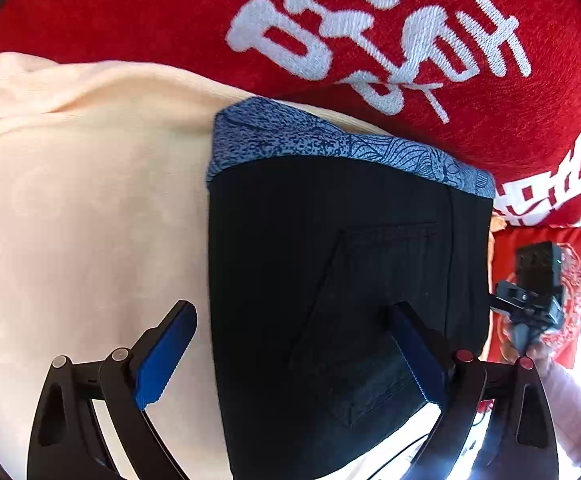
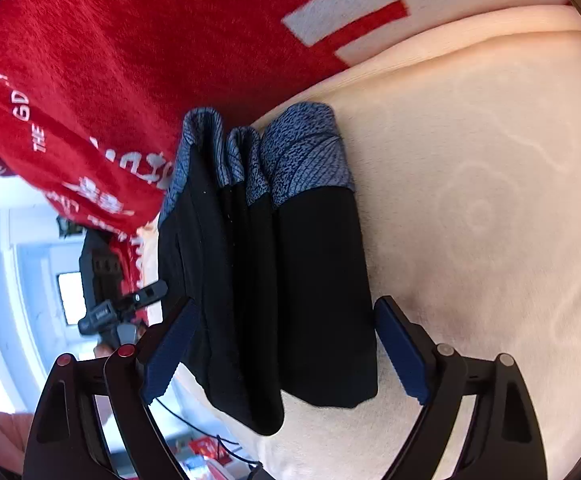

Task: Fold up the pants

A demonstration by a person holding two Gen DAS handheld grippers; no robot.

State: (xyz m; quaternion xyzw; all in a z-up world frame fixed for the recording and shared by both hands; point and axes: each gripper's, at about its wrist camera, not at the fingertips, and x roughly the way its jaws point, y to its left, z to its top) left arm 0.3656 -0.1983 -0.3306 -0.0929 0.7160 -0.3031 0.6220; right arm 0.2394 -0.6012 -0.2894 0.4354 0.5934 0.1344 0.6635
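Here, left gripper [image 1: 290, 354] spread wide, blue ribbed pads straddling edge of pants [image 1: 330, 280], nothing gripped. Right gripper [image 2: 280, 350] likewise spread, folded stack between pads, contact unclear. Pants [image 2: 266, 272]: black smooth fabric, folded in layers, long axis running away from grippers, blue patterned waistband far end. Bundle lies on cream fleece blanket [image 1: 82, 208], waistband beside red plush blanket [image 1: 130, 12] with white lettering.

A cream blanket [image 2: 490, 200] meets a red blanket with white lettering [image 1: 130, 20]; a bright window [image 2: 70, 296] glows beyond.
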